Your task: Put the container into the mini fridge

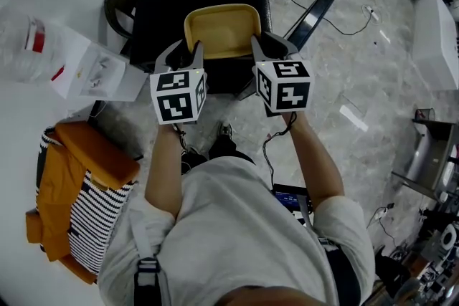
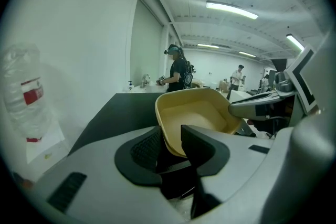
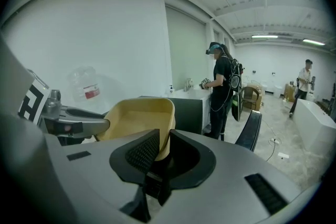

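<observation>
A yellow plastic container with round corners sat in the upper middle of the picture, over a black boxy mini fridge. I could not tell if it touched the fridge. The left gripper had its jaws closed on the container's near left edge. The right gripper pinched the near right edge, its jaws only a little apart with the wall squeezed between them.
</observation>
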`<state>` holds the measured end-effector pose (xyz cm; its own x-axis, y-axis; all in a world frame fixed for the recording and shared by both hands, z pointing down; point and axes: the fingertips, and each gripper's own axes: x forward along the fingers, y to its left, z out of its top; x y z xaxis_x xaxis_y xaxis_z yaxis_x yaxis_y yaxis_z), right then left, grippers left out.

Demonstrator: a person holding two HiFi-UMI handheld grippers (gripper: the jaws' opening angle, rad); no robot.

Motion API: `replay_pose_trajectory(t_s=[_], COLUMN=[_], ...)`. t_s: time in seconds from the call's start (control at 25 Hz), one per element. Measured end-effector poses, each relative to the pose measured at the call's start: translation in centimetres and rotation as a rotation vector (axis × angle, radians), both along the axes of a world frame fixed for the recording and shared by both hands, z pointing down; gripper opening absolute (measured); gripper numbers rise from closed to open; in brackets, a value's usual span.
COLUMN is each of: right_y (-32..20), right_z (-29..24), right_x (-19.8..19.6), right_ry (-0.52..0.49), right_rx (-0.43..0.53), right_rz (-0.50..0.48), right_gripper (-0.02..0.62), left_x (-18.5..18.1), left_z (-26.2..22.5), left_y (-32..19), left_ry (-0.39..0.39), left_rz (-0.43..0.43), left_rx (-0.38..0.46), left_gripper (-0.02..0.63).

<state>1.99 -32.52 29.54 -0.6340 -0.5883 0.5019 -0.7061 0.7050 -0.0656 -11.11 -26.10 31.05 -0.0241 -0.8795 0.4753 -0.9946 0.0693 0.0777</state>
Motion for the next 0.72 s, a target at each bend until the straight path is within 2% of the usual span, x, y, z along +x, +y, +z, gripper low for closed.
replay_pose_trajectory(t_s=[0.24,0.36,0.48,0.72], right_y=[1.6,3.0,4.8,8.4], right_z=[-0.8,-1.2,-1.4,-1.5], right_x=[-0.2,-0.7,-0.7,-1.9], right_ry=[-0.015,-0.021,-0.020,-0.024], right_rx=[0.024,0.035,0.042,0.061], right_rz=[0.017,0.019,0.025,0.039], right_gripper=[0.071,0.069,0.061,0.057], left_x=[-0.4,-1.6,-2.1,-3.4], left_z=[-0.7,-1.4,-1.9,-1.6], left_y=[1.7,3.0,4.7,8.3], left_ry=[0.005,-0.004,-0.024,-0.024], left_rz=[0.009,-0.013,-0.023,-0.024], left_rx=[0.026,0.055,0.071,0.079], left_gripper=[0.122,0.072,0.052,0.048])
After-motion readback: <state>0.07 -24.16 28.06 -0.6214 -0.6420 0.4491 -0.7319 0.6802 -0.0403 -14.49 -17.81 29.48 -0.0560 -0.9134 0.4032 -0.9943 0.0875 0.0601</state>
